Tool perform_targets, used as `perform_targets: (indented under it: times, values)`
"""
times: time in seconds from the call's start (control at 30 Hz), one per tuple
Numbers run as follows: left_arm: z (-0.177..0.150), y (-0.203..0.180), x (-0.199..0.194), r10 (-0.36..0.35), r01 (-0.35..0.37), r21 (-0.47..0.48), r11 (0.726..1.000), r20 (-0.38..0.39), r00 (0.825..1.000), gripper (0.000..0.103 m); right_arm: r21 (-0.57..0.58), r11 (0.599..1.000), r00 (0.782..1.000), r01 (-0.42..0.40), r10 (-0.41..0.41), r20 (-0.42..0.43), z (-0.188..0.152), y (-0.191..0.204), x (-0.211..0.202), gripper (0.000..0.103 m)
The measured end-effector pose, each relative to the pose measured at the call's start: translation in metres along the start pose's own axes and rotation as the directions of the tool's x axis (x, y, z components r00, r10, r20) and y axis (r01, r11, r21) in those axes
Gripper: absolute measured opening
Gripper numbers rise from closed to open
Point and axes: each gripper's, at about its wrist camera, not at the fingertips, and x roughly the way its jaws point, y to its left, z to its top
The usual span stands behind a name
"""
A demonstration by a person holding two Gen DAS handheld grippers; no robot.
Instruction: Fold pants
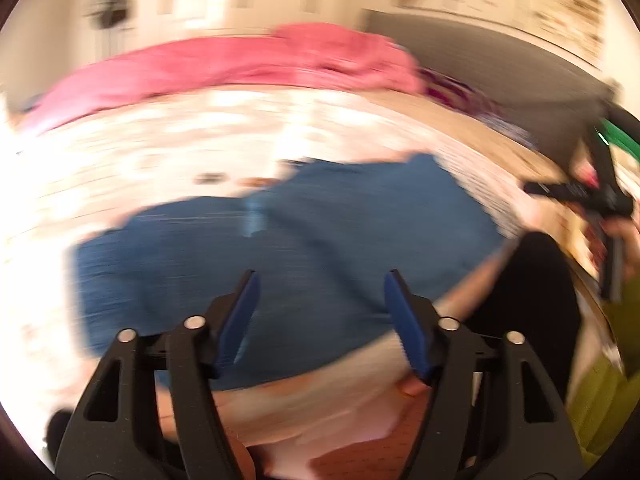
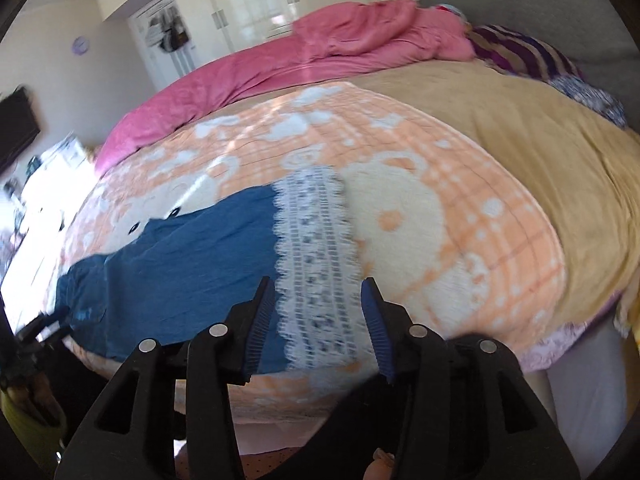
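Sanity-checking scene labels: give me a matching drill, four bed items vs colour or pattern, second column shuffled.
Column one:
1. pants
2. lace trim
3. quilt
4. blanket under the pants

Column two:
a. pink
b. orange and white, checked
c. blue denim
d. white openwork

Pairs: 1-c, 2-d, 3-a, 4-b

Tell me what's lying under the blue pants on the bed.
The blue pants lie on an orange-and-white patterned blanket, which shows all around them and beyond their white lace hem. The part of the pattern directly beneath the pants is covered.
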Motion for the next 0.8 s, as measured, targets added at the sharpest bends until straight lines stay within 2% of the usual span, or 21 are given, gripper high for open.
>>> perform_targets:
  times: [0.07, 0.13, 0.2, 0.27, 0.37, 0.4, 0.47, 0.5, 0.57, 0.63, 0.67, 0.8]
  values:
    - [0.002, 0.028, -0.013, 0.136, -0.136, -0.079, 0.988, -0.007, 0.991, 0.068, -0.034, 0.999, 0.999, -0.023, 0.023, -0.024, 0.005, 0.013, 0.013, 0.05]
    - [0.002, 0.052, -0.017, 0.198, -0.199, -0.16, 0.967, -0.024, 0.98, 0.07, -0.081, 0.996, 0.998, -0.036, 0.033, -0.045, 0.011, 0.026, 0.028, 0.054]
    - [0.001, 0.071, -0.01, 0.248, -0.258, -0.22, 0.941, -0.075, 0.966, 0.075, -0.105, 0.994, 0.998, -0.04, 0.034, -0.057, 0.016, 0.035, 0.04, 0.056]
    - [-0.001, 0.081, 0.006, 0.281, -0.311, -0.261, 0.914, -0.148, 0.948, 0.075, -0.115, 0.992, 0.996, -0.051, 0.041, -0.083, 0.02, 0.041, 0.054, 0.058]
    - [-0.006, 0.09, 0.032, 0.245, -0.311, -0.328, 0.892, -0.227, 0.943, 0.073, -0.109, 0.993, 0.993, -0.04, 0.027, -0.116, 0.021, 0.041, 0.07, 0.061]
    - [-0.009, 0.09, 0.035, 0.245, -0.313, -0.329, 0.891, -0.233, 0.941, 0.051, -0.104, 0.994, 0.992, -0.031, 0.018, -0.124, 0.02, 0.041, 0.075, 0.064]
    - [-0.012, 0.088, 0.037, 0.274, -0.336, -0.299, 0.893, -0.231, 0.934, 0.043, -0.091, 0.996, 0.989, -0.011, -0.003, -0.147, 0.016, 0.034, 0.082, 0.066]
    - [-0.011, 0.088, 0.033, 0.282, -0.335, -0.288, 0.897, -0.212, 0.936, 0.041, -0.087, 0.996, 0.989, -0.006, -0.007, -0.151, 0.014, 0.031, 0.083, 0.066]
    - [-0.011, 0.096, 0.023, 0.279, -0.329, -0.297, 0.896, -0.199, 0.939, 0.039, -0.074, 0.997, 0.989, -0.023, 0.012, -0.145, 0.012, 0.026, 0.081, 0.066]
    - [-0.01, 0.108, 0.017, 0.297, -0.345, -0.308, 0.887, -0.192, 0.935, 0.039, -0.067, 0.997, 0.99, -0.03, 0.021, -0.143, 0.011, 0.024, 0.08, 0.066]
    - [-0.012, 0.111, 0.017, 0.279, -0.331, -0.322, 0.887, -0.196, 0.94, 0.039, -0.068, 0.997, 0.99, -0.028, 0.019, -0.141, 0.009, 0.024, 0.081, 0.066]
    - [-0.021, 0.113, 0.028, 0.267, -0.336, -0.338, 0.879, -0.235, 0.935, 0.049, -0.117, 0.993, 0.992, -0.013, -0.002, -0.124, 0.003, 0.032, 0.085, 0.074]
